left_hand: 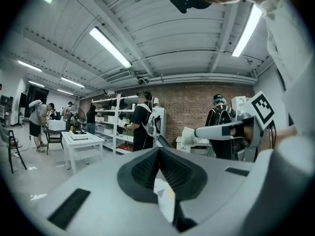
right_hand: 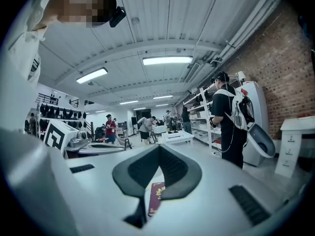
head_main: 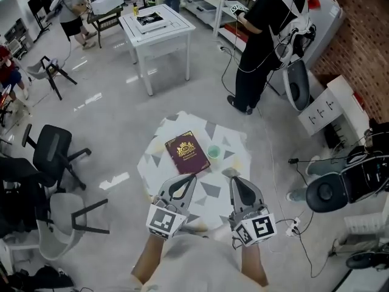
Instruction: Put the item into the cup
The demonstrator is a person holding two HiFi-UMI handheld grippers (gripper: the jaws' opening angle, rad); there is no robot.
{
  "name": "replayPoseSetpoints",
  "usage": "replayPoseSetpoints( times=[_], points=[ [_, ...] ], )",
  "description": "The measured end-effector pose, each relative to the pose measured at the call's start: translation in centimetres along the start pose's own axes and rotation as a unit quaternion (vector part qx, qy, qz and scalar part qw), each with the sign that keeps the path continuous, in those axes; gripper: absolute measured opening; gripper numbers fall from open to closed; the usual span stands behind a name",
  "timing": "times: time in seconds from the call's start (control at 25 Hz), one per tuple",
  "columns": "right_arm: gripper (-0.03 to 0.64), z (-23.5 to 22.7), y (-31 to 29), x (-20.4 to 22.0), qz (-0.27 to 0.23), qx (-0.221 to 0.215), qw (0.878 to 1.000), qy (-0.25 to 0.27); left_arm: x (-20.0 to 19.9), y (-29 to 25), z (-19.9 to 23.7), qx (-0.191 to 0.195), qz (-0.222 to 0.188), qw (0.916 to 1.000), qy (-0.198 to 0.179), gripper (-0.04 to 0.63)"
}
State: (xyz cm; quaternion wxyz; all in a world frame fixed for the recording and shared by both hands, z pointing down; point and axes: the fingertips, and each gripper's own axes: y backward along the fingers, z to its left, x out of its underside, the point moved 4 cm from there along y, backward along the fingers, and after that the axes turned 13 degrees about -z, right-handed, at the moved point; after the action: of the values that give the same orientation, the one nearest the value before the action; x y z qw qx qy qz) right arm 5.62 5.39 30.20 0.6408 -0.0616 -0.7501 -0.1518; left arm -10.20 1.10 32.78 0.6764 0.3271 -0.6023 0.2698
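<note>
A small round table [head_main: 155,158] with a grey-and-white patterned cloth stands below me. On it lie a maroon book with a gold crest [head_main: 187,152] and, just to its right, a small green cup [head_main: 214,152]. A small pale thing [head_main: 229,172] rests near the table's front right edge, too small to identify. My left gripper [head_main: 192,176] hovers over the table's front edge, shut and holding nothing. My right gripper [head_main: 233,178] is beside it, also shut and empty, its tip close to the pale thing. Below the right gripper's touching jaws [right_hand: 160,147] the maroon book [right_hand: 156,195] shows. The left gripper [left_hand: 159,150] shows cloth below.
A black office chair [head_main: 51,151] and a grey chair [head_main: 68,219] stand left of the table. A person in black [head_main: 262,35] works at shelves behind it, and a white table [head_main: 155,24] stands further back. A round black device [head_main: 326,193] and cables lie on the floor at right.
</note>
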Motion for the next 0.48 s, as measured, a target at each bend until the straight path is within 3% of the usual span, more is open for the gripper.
replayPoseSetpoints(
  times=[0.48],
  points=[
    [0.002,-1.8,-3.4,4.1,0.051,0.047,0.998,-0.002,3.9,-3.8,3.8,0.047,0.020,0.9984,0.023,0.012]
  ],
)
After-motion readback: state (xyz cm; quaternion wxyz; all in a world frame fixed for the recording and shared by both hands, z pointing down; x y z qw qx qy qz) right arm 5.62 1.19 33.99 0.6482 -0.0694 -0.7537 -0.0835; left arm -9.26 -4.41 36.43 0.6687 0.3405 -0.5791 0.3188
